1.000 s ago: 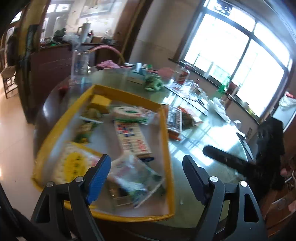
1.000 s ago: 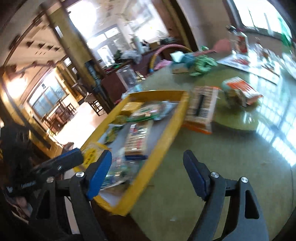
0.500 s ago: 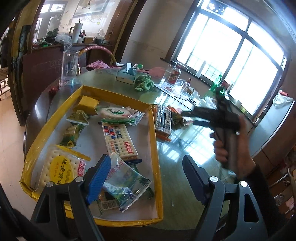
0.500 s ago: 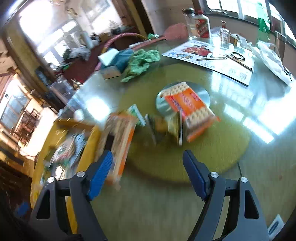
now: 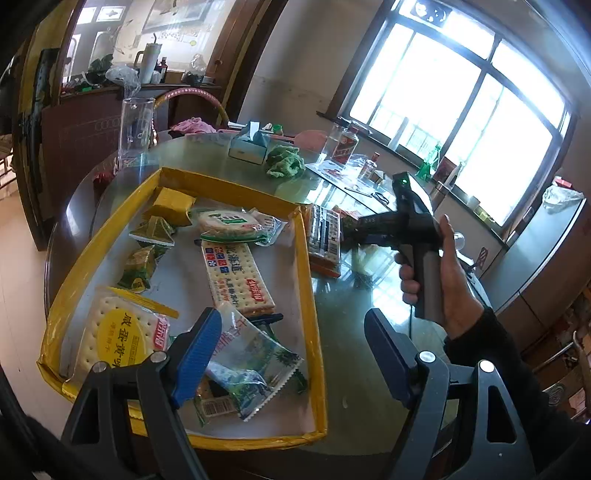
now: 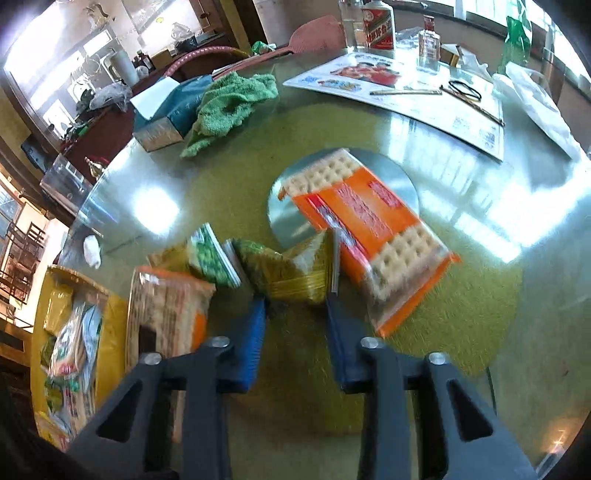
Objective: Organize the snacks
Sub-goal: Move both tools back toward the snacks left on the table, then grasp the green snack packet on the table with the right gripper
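Observation:
A yellow tray (image 5: 306, 258) holds several snack packs, among them a long cracker pack (image 5: 236, 277) and a clear green-printed bag (image 5: 255, 365). My left gripper (image 5: 291, 354) is open and empty above the tray's near end. My right gripper (image 6: 295, 310) has its jaws narrowed around the near edge of a small yellow-green snack pack (image 6: 291, 273) on the table; contact is blurred. An orange cracker pack (image 6: 365, 225) lies just right of it, another cracker pack (image 6: 166, 310) left by the tray (image 6: 114, 306). The right gripper's body also shows in the left wrist view (image 5: 410, 221).
A green cloth (image 6: 229, 107) and a tissue box (image 6: 162, 114) lie at the table's far side. A printed sheet (image 6: 402, 92), bottles (image 6: 376, 22) and a white bag (image 6: 535, 107) lie far right. A tall clear jug (image 5: 135, 129) stands at the table's left edge.
My right gripper has moved forward and down to the loose snacks beside the tray, and its jaws have narrowed around the yellow-green pack. My left gripper stays open over the tray.

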Demonstrator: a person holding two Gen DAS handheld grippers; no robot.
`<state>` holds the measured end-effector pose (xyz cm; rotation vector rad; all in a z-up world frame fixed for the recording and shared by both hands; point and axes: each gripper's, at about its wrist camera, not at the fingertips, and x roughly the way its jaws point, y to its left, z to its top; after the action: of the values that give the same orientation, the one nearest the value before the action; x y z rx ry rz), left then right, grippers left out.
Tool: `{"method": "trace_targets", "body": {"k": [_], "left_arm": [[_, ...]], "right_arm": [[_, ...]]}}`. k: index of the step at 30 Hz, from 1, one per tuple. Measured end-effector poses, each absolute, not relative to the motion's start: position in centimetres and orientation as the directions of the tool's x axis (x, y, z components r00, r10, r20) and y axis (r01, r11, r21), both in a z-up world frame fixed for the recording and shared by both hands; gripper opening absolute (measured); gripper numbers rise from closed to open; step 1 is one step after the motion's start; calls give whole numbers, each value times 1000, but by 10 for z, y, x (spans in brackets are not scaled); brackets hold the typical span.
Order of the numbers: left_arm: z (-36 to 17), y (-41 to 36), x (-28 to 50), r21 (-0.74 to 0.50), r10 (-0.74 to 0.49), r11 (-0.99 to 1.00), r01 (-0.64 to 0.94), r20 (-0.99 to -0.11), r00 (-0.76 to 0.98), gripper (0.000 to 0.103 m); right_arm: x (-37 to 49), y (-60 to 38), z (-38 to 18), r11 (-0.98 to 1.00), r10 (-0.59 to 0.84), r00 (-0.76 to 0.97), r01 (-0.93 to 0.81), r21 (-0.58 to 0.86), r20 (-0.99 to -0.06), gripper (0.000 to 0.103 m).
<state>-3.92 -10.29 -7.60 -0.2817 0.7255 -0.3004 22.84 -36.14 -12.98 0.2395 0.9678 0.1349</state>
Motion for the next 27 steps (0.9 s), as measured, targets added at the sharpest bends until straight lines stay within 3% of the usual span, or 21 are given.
{"method": "trace_targets", "body": {"k": [3,5,11,12,14,15,16,20,23,24,27], "left_arm": [[-75,-109,-40,-347,-361,922,172,-610,706,80],[-74,-116,-39,-342,-363,923,178,-617,698,80],[-71,-142,-38,-316,-376,923,218,-634,675,80],[-71,-145,-38,-310,-372,926,217,-639,674,80],[-70,-148,-41,-311,-372,925,217,-640,672,80],[-70,-150,-42,-315,-377,923,219,-640,670,80],[-69,-151,-43,-314,-377,924,219,-641,669,80],[-65,-154,-51,-298,-373,926,231,-637,674,80],[-65,-153,-55,-300,-379,924,238,-632,676,80],[-67,-152,-56,-308,-385,921,238,-632,672,80],[-72,-152,-54,-323,-393,917,233,-638,663,80]], "right_arm": [[204,-373,-127,960,247,576,-35,278,-780,25],[187,-381,-126,953,269,582,-48,298,-767,2],[125,-401,-120,919,370,602,-129,372,-707,3],[121,-403,-116,911,394,605,-156,382,-692,6],[120,-405,-109,904,416,604,-188,385,-680,35],[121,-407,-106,905,412,613,-185,384,-674,59],[125,-409,-103,905,409,621,-179,387,-668,69],[150,-414,-111,904,397,605,-127,409,-690,69],[157,-411,-126,883,440,576,-137,450,-689,60],[153,-410,-132,872,464,562,-155,464,-684,52],[142,-409,-131,845,511,572,-196,497,-642,50]]}}
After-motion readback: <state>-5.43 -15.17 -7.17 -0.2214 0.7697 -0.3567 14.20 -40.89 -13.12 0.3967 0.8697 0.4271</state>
